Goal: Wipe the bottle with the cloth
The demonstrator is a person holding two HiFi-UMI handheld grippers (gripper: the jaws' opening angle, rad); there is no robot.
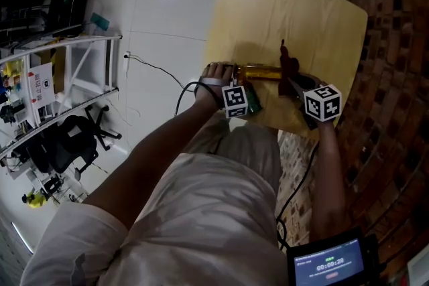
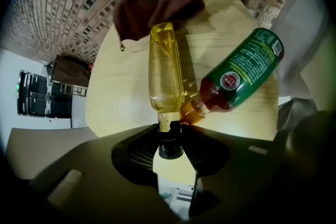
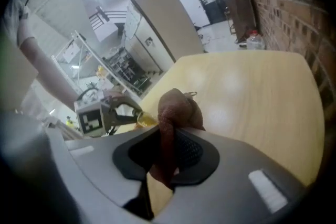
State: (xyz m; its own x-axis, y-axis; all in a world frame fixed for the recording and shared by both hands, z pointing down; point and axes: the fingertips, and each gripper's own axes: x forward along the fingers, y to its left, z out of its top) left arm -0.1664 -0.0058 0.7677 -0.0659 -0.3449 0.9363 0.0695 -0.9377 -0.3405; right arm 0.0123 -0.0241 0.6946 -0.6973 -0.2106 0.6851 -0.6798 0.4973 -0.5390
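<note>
**A yellow bottle point(image 2: 165, 68) gripped by its cap, a brown cloth point(image 3: 178, 110) clamped at its other end**

The left tool point(image 2: 170, 139) is seen closed on the black cap point(image 2: 170, 148) of the bottle, which is stretched out over the pale wooden counter point(image 3: 252, 107). The right tool point(image 3: 165, 157) is shut tight on the bunched cloth, which is held at the bottle's base end, opposite the cap. A second bottle point(image 2: 241, 71), green-labelled, is laid on the counter just beside the yellow bottle's neck, with its orange top turned toward that neck.
</note>
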